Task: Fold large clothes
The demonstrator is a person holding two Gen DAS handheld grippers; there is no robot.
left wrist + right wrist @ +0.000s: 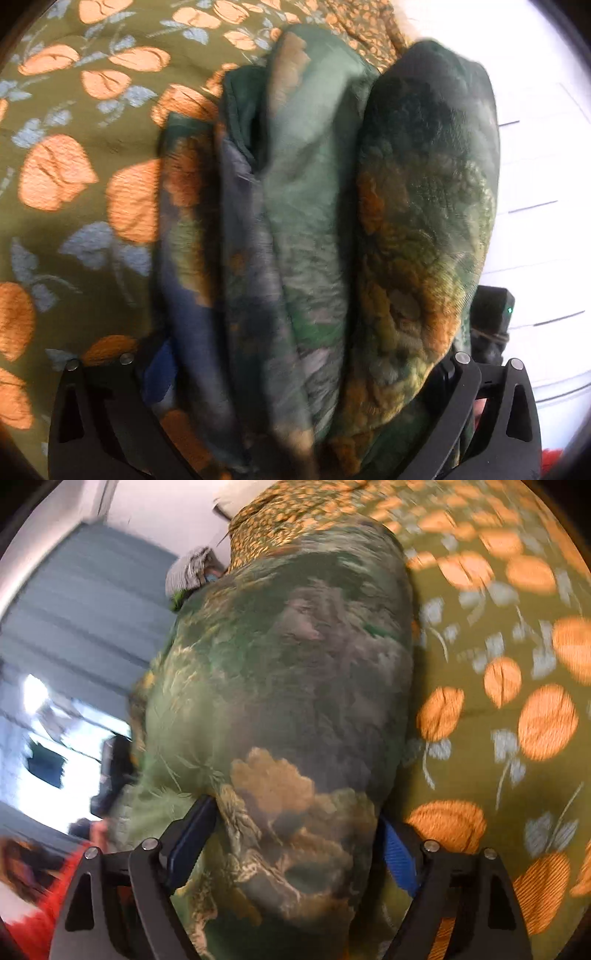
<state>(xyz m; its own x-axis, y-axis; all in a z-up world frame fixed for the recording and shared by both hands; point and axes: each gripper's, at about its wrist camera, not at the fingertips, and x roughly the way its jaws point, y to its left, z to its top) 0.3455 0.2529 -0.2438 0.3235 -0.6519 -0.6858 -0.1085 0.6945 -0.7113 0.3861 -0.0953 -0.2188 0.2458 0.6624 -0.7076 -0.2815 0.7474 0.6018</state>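
A large green garment (pixel 314 177) with an orange and grey print is bunched into thick lengthwise folds on the bedspread. In the left wrist view it fills the whole gap of my left gripper (pixel 303 354). The jaws stand at their widest, the blue left pad (pixel 159 373) sits beside the cloth, and the right finger is buried under a fold. In the right wrist view the same garment (pixel 288 672) bulges between the jaws of my right gripper (pixel 297 812). Both blue pads (pixel 190 843) press against its sides.
An olive bedspread (pixel 74 155) with orange flowers and grey leaves lies under everything, seen again as the bedspread (pixel 498 664) in the right wrist view. The bed's edge and a bright tiled floor (pixel 546 184) are on one side. A person's red sleeve (pixel 44 897) is low left.
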